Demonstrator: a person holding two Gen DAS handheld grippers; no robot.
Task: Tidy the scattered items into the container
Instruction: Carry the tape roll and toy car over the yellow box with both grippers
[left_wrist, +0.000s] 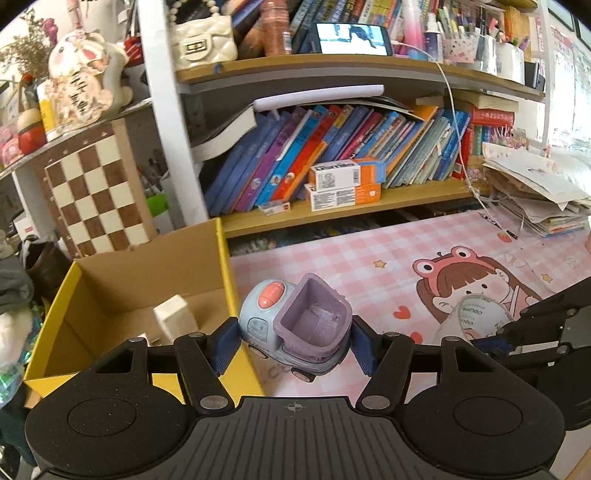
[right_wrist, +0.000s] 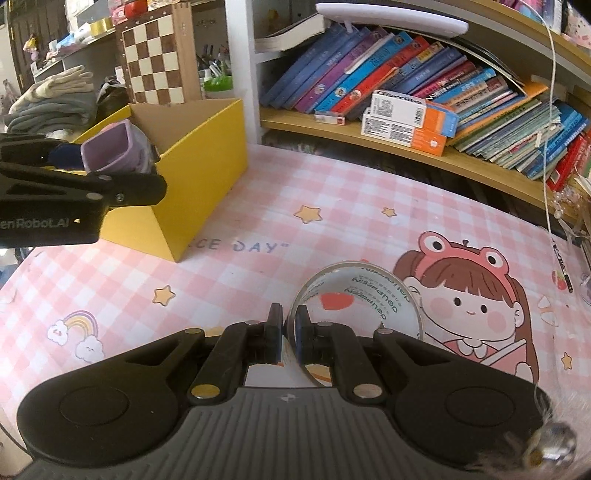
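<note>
Holding a toy truck (left_wrist: 295, 328) between its blue pads, the left gripper (left_wrist: 295, 343) has its jaws clamped on the truck's two sides. The truck is lifted off the surface (left_wrist: 369, 266) and hangs just beside the right wall of the yellow box (left_wrist: 221, 280), partly over that wall's edge. Its purple open bin faces the camera, and the grey-blue cab with an orange button points away. Inside the box lies a small white block (left_wrist: 173, 321) on the cardboard floor.

In the right wrist view, the right gripper (right_wrist: 290, 332) pinches the near wall of a clear tape roll (right_wrist: 354, 310), one pad inside the ring and one outside, jaws nearly together on it. The roll stands on edge on the pink checked mat, next to the printed girl with a frog hat. The box (right_wrist: 207, 155) sits well apart from the roll, toward the far left, with the left gripper (right_wrist: 74, 173) and truck (right_wrist: 114, 151) at its near side. Books (right_wrist: 406, 74) lean on the shelf behind.
</note>
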